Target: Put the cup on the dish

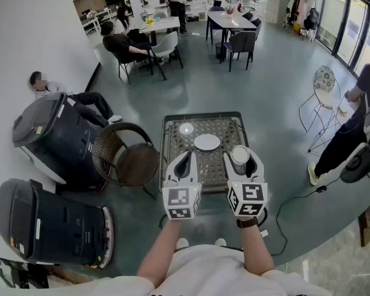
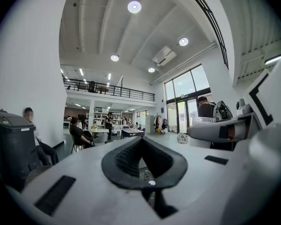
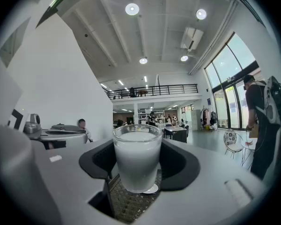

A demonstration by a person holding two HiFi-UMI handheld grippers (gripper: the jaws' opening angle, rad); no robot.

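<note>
My right gripper (image 1: 241, 159) is shut on a frosted glass cup (image 1: 240, 155) and holds it upright above the near right part of the mesh-topped table (image 1: 225, 125). In the right gripper view the cup (image 3: 136, 158) fills the gap between the dark jaws, and a sliver of the white dish (image 3: 152, 189) shows below its base. The dish (image 1: 207, 142) lies in the middle of the table, just left of and beyond the cup. My left gripper (image 1: 185, 160) hovers over the near left part of the table, shut with nothing held (image 2: 144, 161).
A small white round item (image 1: 186, 128) sits at the table's back left. A wicker chair (image 1: 120, 156) stands against the table's left side, with two dark machines (image 1: 49, 137) beyond it. A person (image 1: 357, 116) and a white wire chair (image 1: 324, 88) are at the right.
</note>
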